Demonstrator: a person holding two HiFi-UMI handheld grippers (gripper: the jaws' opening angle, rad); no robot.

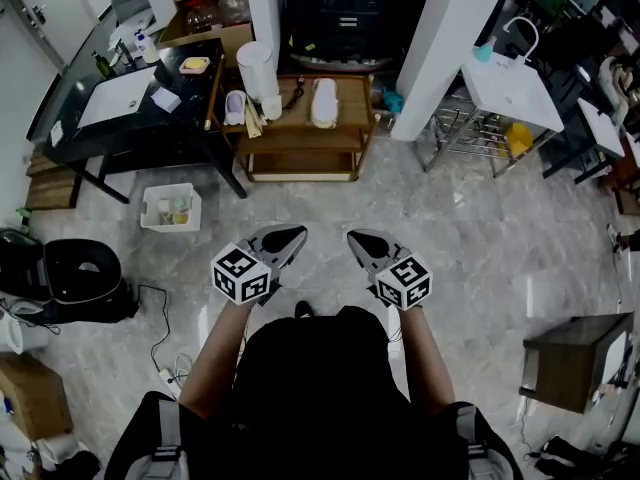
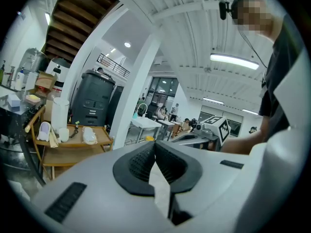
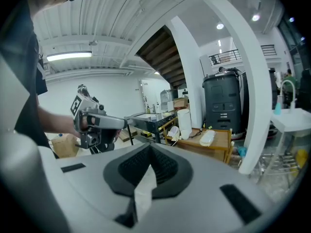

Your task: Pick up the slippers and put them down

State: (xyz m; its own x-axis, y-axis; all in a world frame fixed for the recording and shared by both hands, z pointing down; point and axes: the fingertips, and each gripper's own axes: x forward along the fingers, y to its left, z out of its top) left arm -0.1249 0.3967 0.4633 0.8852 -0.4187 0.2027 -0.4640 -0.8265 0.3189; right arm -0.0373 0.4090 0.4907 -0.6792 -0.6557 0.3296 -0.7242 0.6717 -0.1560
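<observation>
Two pale slippers lie on the top of a low wooden cart (image 1: 352, 120) ahead of me: a white one (image 1: 324, 101) toward the right and a smaller whitish one (image 1: 235, 107) at the left end. The left gripper view shows them as the white slipper (image 2: 89, 135) and the smaller slipper (image 2: 44, 131); the right gripper view shows the white slipper (image 3: 207, 138). My left gripper (image 1: 296, 234) (image 2: 155, 142) and right gripper (image 1: 355, 236) (image 3: 149, 146) hover side by side over the marble floor, well short of the cart. Both are shut with nothing between the jaws.
A white cylinder (image 1: 257, 72) stands on the cart between the slippers. A black table (image 1: 76, 148) is at left, with a white bin (image 1: 170, 208) on the floor beside it. A white pillar (image 1: 445, 48) and a wire rack (image 1: 470, 133) stand right of the cart.
</observation>
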